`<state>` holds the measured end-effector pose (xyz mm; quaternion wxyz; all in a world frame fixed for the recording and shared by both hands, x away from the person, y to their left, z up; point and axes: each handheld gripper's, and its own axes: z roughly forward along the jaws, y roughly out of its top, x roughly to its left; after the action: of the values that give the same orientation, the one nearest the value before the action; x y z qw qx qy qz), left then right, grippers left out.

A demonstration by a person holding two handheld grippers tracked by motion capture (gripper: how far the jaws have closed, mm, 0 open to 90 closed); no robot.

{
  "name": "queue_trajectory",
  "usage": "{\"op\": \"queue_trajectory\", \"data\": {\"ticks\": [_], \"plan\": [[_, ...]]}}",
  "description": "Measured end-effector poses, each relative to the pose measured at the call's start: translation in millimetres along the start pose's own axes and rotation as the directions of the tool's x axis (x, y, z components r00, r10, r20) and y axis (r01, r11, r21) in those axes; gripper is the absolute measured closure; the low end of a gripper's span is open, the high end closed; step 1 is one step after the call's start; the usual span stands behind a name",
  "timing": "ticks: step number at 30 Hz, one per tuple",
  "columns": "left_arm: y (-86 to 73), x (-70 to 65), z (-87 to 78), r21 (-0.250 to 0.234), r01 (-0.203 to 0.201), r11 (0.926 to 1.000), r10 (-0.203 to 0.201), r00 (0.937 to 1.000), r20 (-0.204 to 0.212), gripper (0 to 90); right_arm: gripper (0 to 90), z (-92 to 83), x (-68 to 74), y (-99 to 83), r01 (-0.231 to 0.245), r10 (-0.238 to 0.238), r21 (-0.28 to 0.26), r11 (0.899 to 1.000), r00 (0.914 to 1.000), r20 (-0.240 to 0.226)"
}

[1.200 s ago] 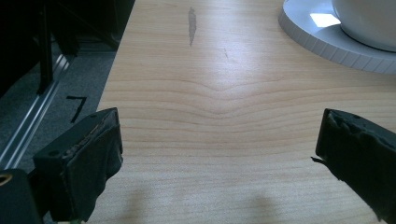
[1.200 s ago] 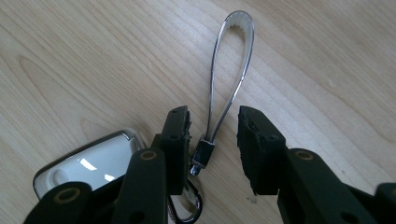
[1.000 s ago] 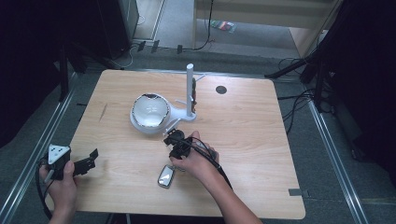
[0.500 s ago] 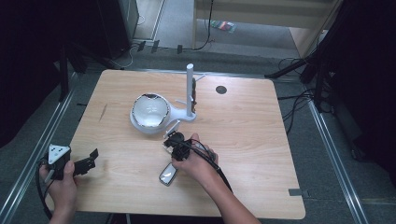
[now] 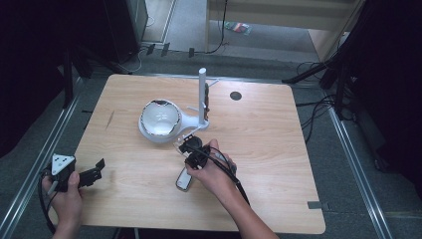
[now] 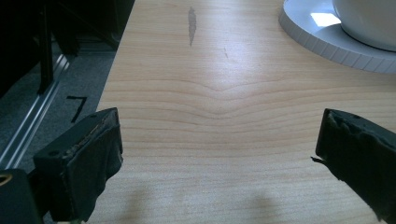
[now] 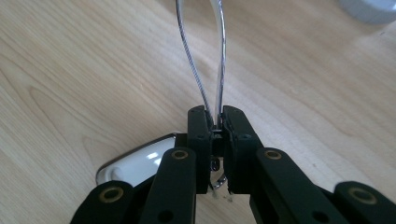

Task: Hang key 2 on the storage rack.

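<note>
My right gripper (image 5: 192, 150) is shut on the thin handle of a metal spoon (image 7: 219, 70) near the table's middle. In the right gripper view (image 7: 215, 119) the pads pinch the handle edge-on, and it runs on toward the white stand. The spoon's shiny bowl end (image 5: 183, 180) lies on the wood under the hand. My left gripper (image 5: 92, 174) is held at the table's front left edge. Its jaws stand wide apart over bare wood (image 6: 219, 154), so it is open with nothing between them.
A white round dish (image 5: 160, 119) sits on a white base (image 6: 327, 37) with an upright post (image 5: 201, 94), just beyond the right gripper. A dark round hole (image 5: 235, 95) marks the far side of the wooden table (image 5: 278, 149). Cables lie on the floor around it.
The right hand has shifted slightly and the spoon's bowl end has moved a little toward the stand. The left hand and gripper have stayed put.
</note>
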<state>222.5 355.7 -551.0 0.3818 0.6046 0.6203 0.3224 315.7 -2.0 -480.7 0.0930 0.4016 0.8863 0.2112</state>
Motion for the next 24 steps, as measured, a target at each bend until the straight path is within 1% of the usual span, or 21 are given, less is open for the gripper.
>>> {"op": "queue_trajectory", "data": {"ticks": [5,6,7,11,14,16,17,18,24], "plan": [[0.0,-0.1,0.0,0.0,0.0,1.0,0.0,1.0,-0.001,0.9,83.5,-12.0,-1.7,-0.2,-0.017,0.017,-0.078,0.997,0.9998,0.008],[0.0,-0.1,0.0,0.001,0.0,1.0,0.0,1.0,-0.001,0.9,83.6,-14.1,-2.3,-0.2,-0.013,0.014,-0.097,0.995,0.9999,0.01],[0.0,-0.1,0.1,0.0,0.0,1.0,0.0,1.0,-0.001,0.9,83.6,-16.4,-2.3,-0.2,-0.022,0.023,-0.11,0.994,0.9996,0.013],[0.0,0.0,0.0,0.0,0.001,1.0,-0.001,1.0,0.0,0.9,83.6,-24.7,-4.0,0.0,-0.031,0.034,-0.164,0.986,0.9993,0.017],[0.0,-0.1,0.0,0.0,0.0,1.0,0.0,1.0,-0.001,0.9,83.6,-29.7,-5.4,0.1,-0.036,0.042,-0.205,0.978,0.9989,0.022],[0.0,0.0,0.0,0.001,-0.002,1.0,0.002,1.0,0.0,0.9,83.6,-33.0,-6.1,-0.1,-0.046,0.054,-0.232,0.972,0.9982,0.027],[0.0,-0.1,0.0,0.001,-0.001,1.0,0.001,1.0,-0.001,0.9,83.6,-34.3,-7.3,-0.1,-0.042,0.052,-0.248,0.968,0.9981,0.033],[0.0,0.0,0.0,0.0,-0.001,1.0,0.001,1.0,-0.001,0.9,83.6,-36.1,-7.7,-0.3,-0.05,0.061,-0.259,0.965,0.9976,0.034],[0.0,-0.2,0.1,-0.001,0.0,1.0,0.0,1.0,-0.001,0.9,83.6,-45.1,-11.0,-1.1,-0.075,0.096,-0.334,0.94,0.9943,0.047]]}}
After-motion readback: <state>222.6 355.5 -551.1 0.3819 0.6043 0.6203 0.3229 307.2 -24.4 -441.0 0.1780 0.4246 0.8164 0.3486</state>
